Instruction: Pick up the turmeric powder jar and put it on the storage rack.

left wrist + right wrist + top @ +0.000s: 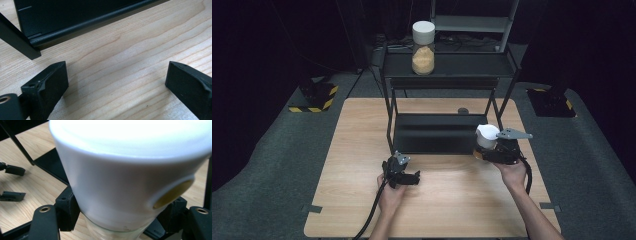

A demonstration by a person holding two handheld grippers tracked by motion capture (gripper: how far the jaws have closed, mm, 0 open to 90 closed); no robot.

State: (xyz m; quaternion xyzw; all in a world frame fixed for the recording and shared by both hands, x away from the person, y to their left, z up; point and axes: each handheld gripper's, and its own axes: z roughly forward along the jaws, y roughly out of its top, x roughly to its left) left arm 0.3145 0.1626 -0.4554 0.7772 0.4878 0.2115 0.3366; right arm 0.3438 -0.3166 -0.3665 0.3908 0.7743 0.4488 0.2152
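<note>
A: Near edge first. Left gripper (408, 176) sits over the tabletop (362, 150), left of middle, jaws spread wide, nothing between them. The left gripper view has bare wood between the 2 pads.

B: Right one?

A: Right gripper (492, 150) is clamped on a jar (487, 136), toward the right edge of the tabletop, at the front right corner of the rack (447, 132). In the right gripper view the 2 jaws pinch it just below the white lid (130, 170), about where the lid meets the clear body.

B: Is it on the table or off it?

A: Looks lifted, but I can't see the base. It's close to the rack's lower shelf (434, 134).

B: Handling?

A: My guess is a smooth, rigid clear body, so it's slippery and could crack if knocked on the metal frame. The yellowish contents make it bottom-heavy. Gripped this high, it may swing or tilt. Holding the body under the lid rim makes sense, since the rim stops it sliding down.

B: Farther back?

A: A 2nd jar (423, 47), same white lid, tan contents, stands upright on the rack's top shelf (472, 65), left of middle. Probably the held one goes on the rack too.
</note>
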